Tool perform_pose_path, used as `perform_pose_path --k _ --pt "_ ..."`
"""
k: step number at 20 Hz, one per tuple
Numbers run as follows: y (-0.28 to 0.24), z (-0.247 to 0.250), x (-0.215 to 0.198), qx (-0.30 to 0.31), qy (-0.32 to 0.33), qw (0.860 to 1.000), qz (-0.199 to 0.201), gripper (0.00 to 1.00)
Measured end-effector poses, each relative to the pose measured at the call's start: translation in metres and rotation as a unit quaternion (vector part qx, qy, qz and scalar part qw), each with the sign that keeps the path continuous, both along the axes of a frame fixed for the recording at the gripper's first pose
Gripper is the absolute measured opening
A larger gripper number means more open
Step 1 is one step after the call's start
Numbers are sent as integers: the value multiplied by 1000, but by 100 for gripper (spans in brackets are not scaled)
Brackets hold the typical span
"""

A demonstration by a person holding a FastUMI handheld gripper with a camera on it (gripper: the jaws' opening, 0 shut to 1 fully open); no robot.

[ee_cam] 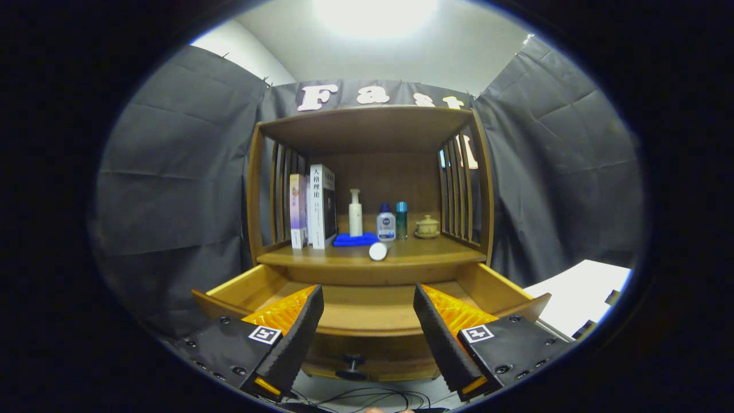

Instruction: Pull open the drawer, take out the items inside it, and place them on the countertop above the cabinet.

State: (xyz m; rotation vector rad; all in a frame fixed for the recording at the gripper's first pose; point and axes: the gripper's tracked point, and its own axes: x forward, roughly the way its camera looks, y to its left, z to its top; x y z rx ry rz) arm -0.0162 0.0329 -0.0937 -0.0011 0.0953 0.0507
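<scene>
Gripper (367, 321) fingers stand spread wide apart, gripping nothing, with the front edge of the pulled-out wooden drawer (367, 312) visible in the gap between them. Below that front edge, a dark round drawer knob (354, 362) projects toward the camera, just under the fingertips. Drawer side walls extend outward on both sides of the fingers; the visible part of the drawer floor is bare wood.

Above the drawer sits the brown wooden cabinet countertop (424, 252), enclosed by slatted side panels and a top shelf. A white cylindrical container (378, 251) lies on its side at the front edge of the countertop, directly beyond the gap between the fingers. Behind it, a folded blue cloth (355, 240) rests flat, with a white pump bottle (355, 213) standing upright at its rear. To the cloth's right stand a small clear bottle with a blue cap (386, 223), a teal cylindrical bottle (401, 219) and a small tan lidded pot (427, 226). Upright books (312, 207) stand at the countertop's left side.
</scene>
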Motion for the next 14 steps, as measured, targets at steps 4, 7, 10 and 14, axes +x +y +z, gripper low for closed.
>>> perform_pose_path --k 4,7,10,14 --pt "-5 -46 -8 11 29 999 -5 98" --pt "-10 -69 -5 17 54 998 -18 98" --pt "-9 -80 1 12 58 998 -21 98" --pt "-3 -86 10 4 61 998 -20 98"
